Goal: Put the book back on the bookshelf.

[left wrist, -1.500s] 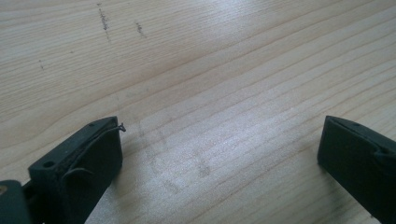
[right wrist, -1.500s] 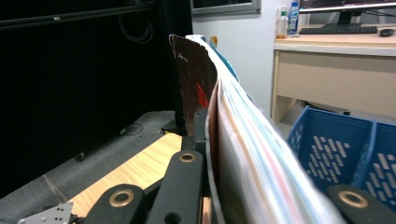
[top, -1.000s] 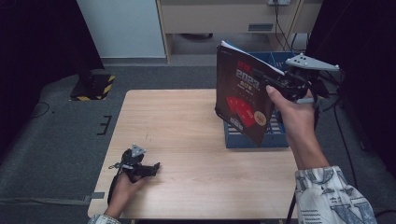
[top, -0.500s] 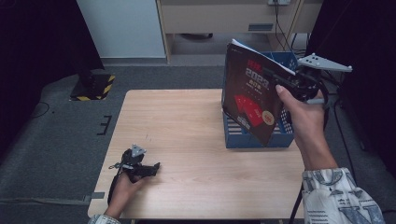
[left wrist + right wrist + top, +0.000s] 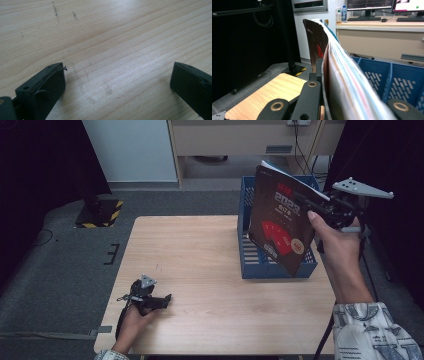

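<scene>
A thick book with a dark cover and a red graphic hangs upright and tilted over a blue slotted rack at the right edge of the table. My right gripper is shut on the book's right edge. In the right gripper view the book's pages fill the space between the jaws of the right gripper, with the rack behind. My left gripper rests low on the wooden table near the front left. In its own view the left gripper is open over bare wood.
A black stand with a yellow-and-black striped base sits on the floor beyond the table's left corner. A white panel and a beige cabinet stand behind. A desk with monitors is farther off.
The right hand has carried the book to the right, from beside the rack's left side to over the rack. The left gripper has stayed where it was.
</scene>
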Available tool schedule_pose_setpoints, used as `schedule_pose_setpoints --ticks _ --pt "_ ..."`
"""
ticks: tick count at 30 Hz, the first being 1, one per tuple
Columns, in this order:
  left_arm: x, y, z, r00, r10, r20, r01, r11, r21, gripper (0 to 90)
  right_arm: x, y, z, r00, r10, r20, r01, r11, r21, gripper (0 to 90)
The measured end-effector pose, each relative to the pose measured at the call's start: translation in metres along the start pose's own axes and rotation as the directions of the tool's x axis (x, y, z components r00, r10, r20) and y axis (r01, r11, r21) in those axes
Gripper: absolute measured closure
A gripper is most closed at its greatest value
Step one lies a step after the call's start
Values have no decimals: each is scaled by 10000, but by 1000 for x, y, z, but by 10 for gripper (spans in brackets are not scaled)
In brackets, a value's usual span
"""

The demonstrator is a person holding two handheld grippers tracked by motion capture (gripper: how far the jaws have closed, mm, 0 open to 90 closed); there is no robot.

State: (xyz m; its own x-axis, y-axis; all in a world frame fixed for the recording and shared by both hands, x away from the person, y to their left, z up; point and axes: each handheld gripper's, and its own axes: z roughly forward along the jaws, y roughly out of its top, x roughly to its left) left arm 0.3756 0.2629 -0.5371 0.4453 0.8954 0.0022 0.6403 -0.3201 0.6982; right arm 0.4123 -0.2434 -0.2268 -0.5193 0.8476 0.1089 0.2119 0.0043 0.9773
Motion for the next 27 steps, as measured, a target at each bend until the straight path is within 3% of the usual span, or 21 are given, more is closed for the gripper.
schedule_pose_setpoints --ticks 27 --pt "-1 0 0 10000 -16 -16 16 10000 -7 0 -21 -8 -8 9968 15 801 -17 10000 27 871"
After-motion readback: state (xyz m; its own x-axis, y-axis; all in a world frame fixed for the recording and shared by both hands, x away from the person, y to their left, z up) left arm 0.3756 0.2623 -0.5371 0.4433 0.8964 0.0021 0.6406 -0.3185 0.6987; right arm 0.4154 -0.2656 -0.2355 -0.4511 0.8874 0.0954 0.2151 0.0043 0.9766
